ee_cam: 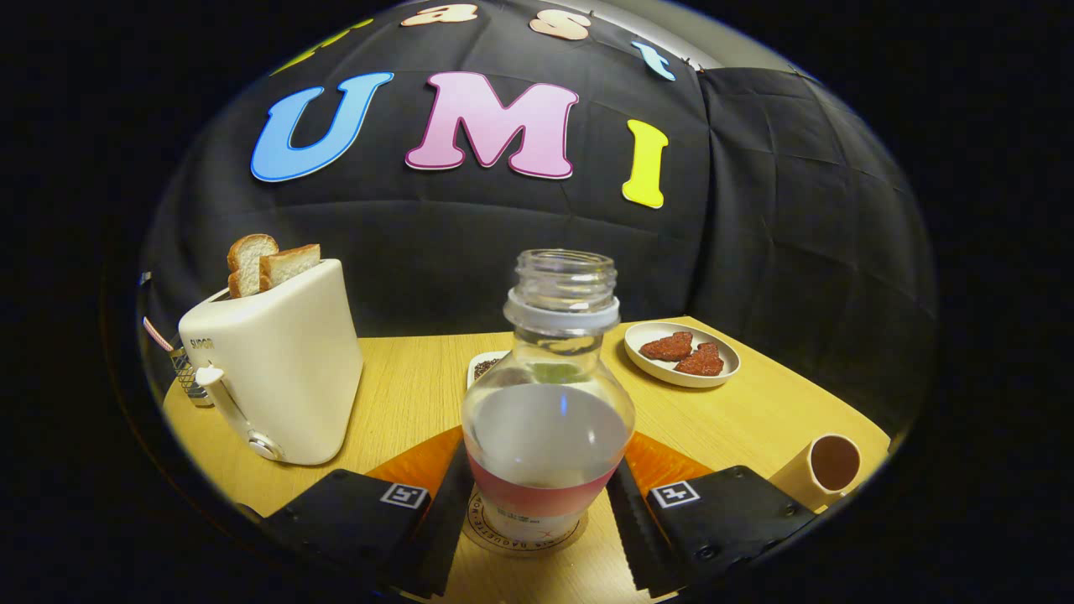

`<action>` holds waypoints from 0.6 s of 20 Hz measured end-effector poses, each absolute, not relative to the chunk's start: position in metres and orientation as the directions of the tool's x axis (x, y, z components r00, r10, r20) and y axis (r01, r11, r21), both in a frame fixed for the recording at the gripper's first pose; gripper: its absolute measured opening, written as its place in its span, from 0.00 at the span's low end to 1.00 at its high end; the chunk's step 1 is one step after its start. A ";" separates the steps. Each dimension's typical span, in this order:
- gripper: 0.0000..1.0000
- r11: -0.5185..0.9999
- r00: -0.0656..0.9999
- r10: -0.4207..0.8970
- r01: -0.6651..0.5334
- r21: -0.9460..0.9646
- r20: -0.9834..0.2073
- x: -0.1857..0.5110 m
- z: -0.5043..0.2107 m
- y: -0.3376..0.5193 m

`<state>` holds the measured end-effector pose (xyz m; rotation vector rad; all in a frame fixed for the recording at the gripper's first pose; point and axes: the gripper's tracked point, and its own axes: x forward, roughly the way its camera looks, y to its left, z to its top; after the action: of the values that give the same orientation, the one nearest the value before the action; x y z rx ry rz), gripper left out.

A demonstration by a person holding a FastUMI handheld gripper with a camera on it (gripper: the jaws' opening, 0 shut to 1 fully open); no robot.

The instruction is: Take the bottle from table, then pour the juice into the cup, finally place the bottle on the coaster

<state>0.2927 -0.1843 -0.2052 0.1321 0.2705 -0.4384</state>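
The clear plastic bottle [547,403], uncapped, with a pale ring at its neck and a pink-and-white label band round its lower body, stands upright between the fingers of the tool [544,516]. Clear liquid fills it to about the shoulder. Its base sits on a round coaster [487,530] with a printed ring, whose edge shows at the foot of the bottle. The tool is narrowed around the bottle: one finger [445,520] lies against the label at 9 o'clock of the bottle and the other at 3 o'clock, each touching or very nearly touching it, though I cannot tell whether they press on it.

An orange mat [663,461] shows on the light wooden surface [403,394] behind the fingers on both sides. At 3 o'clock of the bottle, beyond the right finger and near the surface's edge, stands a beige cup [822,470] with dark liquid inside. At 1 o'clock, further back, a shallow white oval plate [681,374] carries two reddish-brown pieces of food. Just behind the bottle at 11 o'clock a small white dish [482,366] holds dark grains. At 9 o'clock stands a cream toaster [277,369] with two slices of bread [268,264] rising from its slot.
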 end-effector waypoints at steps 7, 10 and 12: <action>0.97 0.896 0.848 -0.406 0.442 0.032 -0.341 0.264 -0.204 -0.178; 0.98 0.908 0.846 -0.398 0.417 -0.023 -0.354 0.254 -0.209 -0.166; 0.98 0.915 0.850 -0.386 0.401 -0.035 -0.357 0.241 -0.207 -0.157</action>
<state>0.2412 -0.1572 -0.2066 0.0417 0.3673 -0.4147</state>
